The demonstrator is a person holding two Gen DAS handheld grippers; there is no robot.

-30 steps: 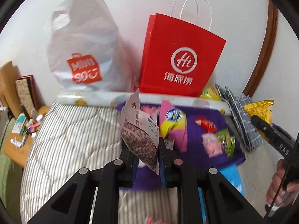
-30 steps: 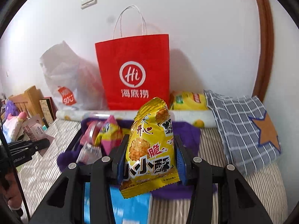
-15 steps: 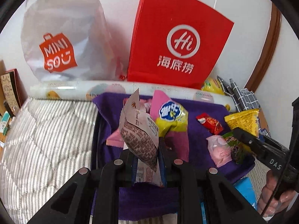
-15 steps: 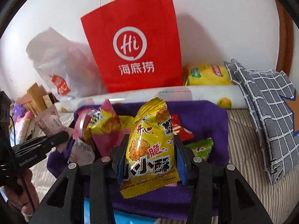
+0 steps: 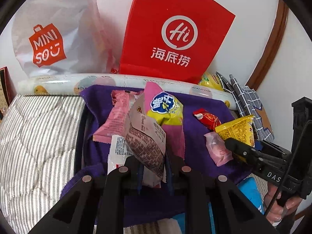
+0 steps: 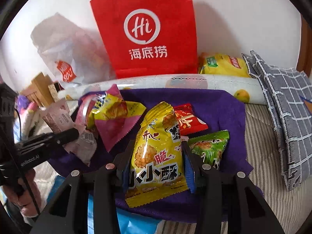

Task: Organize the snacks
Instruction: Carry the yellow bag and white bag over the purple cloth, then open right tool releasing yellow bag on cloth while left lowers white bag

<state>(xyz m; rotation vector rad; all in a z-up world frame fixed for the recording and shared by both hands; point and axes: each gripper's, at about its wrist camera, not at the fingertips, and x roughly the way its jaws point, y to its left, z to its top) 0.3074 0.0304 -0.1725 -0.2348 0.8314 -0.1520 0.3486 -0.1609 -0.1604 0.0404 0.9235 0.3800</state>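
Straight ahead of both hand-held grippers, the red paper bag stands upright against the wall, probably so that its open mouth faces up, though the mouth is out of view. Left of it, seen from the left hand-held gripper, the white plastic bag slumps against the same wall. Between those bags and the grippers a purple cloth is spread on the striped bed, likely as a sorting ground that keeps the loose snacks together.

The right hand-held gripper is clamped on the yellow snack packet, pinched at its lower sides so the printed face stands upright over the cloth; it is glossy, puffed with air, with serrated end seals. Just to its right lies a green packet, and just beyond it a red packet.

The left hand-held gripper is closed on the pale brown snack packet, gripped near its lower end so it tilts up and forward above the cloth. This one is matte, creased, covered in small print. Directly behind it a pink and yellow packet stands among a pile, with a pink wrapper to the left.

Both packets look poised for placing; which spot is meant I cannot tell.
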